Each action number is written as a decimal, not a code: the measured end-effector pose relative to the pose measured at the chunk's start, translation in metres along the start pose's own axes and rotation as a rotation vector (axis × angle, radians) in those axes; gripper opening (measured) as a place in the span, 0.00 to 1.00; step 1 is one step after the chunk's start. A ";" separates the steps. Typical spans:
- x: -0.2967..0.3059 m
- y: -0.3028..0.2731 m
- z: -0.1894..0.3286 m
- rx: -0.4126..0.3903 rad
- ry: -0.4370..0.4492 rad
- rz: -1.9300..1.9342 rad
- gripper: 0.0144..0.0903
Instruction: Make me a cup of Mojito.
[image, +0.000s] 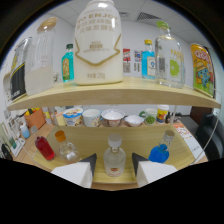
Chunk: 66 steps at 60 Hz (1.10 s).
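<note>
Reaching toward the lower shelf, the tongs (114, 167) look to be at the fetching step: picking out a bottle for the Mojito. Going left to right along that shelf (90, 134), a red bottle (44, 148) leans at the left, a small orange-capped glass bottle (65, 148) stands next to it, then a clear bottle with a pale cap (114, 157) sits just ahead of the tongs, in line with the gap between them, and a blue bottle (159, 153) stands to the right. The tongs are spread and pinch nothing. Next, I judge, they must advance until the clear bottle's body is between the fingers, then press together. Room is fair on both sides of it; the upper shelf (125, 91), loaded with a big white jar (98, 45), overhangs, so lifting straight up is limited
</note>
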<state>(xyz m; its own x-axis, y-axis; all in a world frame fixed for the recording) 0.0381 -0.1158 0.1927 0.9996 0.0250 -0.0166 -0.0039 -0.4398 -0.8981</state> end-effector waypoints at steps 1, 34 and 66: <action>0.000 0.001 0.002 -0.006 -0.001 0.002 0.63; 0.008 -0.002 -0.006 -0.016 -0.001 0.016 0.27; 0.091 0.074 -0.082 -0.074 0.135 -0.052 0.26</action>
<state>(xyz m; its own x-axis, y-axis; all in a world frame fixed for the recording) 0.1309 -0.2195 0.1607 0.9933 -0.0690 0.0922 0.0448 -0.5060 -0.8613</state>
